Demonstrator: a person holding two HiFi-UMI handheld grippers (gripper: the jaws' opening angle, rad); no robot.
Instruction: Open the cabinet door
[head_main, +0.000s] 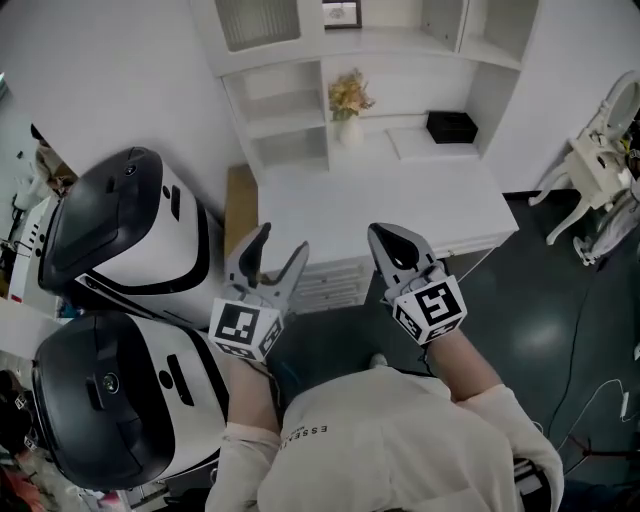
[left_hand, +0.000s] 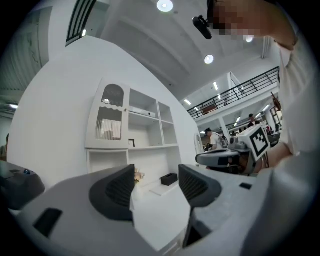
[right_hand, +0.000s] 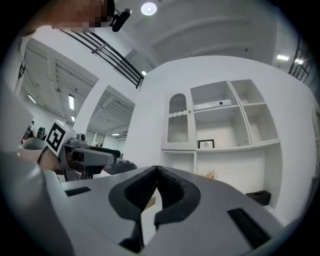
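A white wall cabinet (head_main: 300, 110) with open shelves stands above a white desk top (head_main: 400, 205). Its closed upper door with a ribbed pane (head_main: 258, 20) sits at the top left; the same door (left_hand: 110, 122) shows in the left gripper view and again (right_hand: 178, 125) in the right gripper view. My left gripper (head_main: 281, 243) is held over the desk's front edge, open and empty, its jaws (left_hand: 156, 185) spread apart. My right gripper (head_main: 388, 238) hovers beside it, shut with nothing held; its pads (right_hand: 167, 182) touch. Both are well short of the door.
Two large white-and-black pod-shaped machines (head_main: 130, 235) (head_main: 110, 400) crowd the left side. A vase of flowers (head_main: 349, 105) and a black box (head_main: 451, 126) sit on the desk shelf. Drawers (head_main: 330, 280) lie under the desk. A white chair (head_main: 600, 150) stands right on the dark floor.
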